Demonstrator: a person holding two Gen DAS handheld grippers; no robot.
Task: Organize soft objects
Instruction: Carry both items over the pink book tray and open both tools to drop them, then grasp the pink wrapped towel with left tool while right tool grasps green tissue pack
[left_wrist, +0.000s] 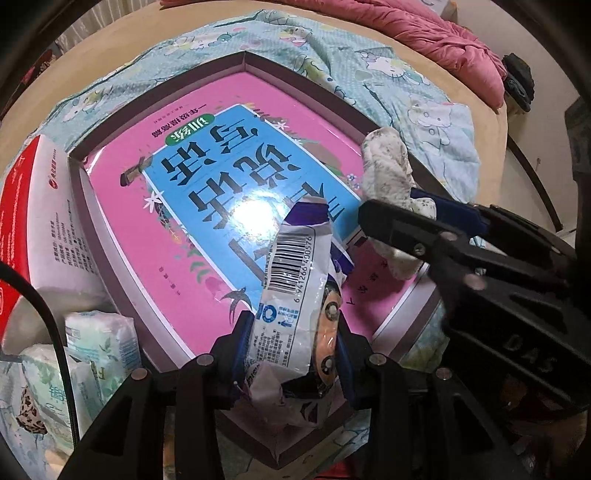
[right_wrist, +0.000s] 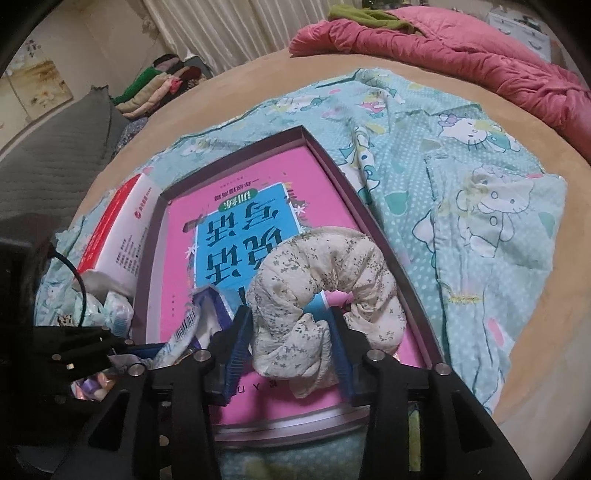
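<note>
**Both grippers loaded over the box: where it could slip**

The left gripper has its jaws closed to a narrow gap around a crinkled snack packet, pinching it low down; most of the packet sticks up and forward, unsupported. The right gripper is closed on a floral scrunchie, gripping one bunched part while the rest of the loop arcs free ahead of the fingers. Both things hang over the near right corner of the box, above the pink book that fills its floor.

Likely trouble:
- The packet is slick film, held near its end. A tilt or a slight loosening could let it slide out and drop on the book or over the box's near edge.
- The scrunchie is gripped by a fold only. It may squeeze out sideways, or catch on a finger when let go and get dragged along.
- The grippers sit close together, the right one crossing just beside the packet in the left view. Moving either without care could knock the other's load.
- The glossy book gives little grip, so anything released at an angle may skid toward a wall.

Tissue packs and a red and white carton crowd the box's left edge, leaving little room there.
</note>
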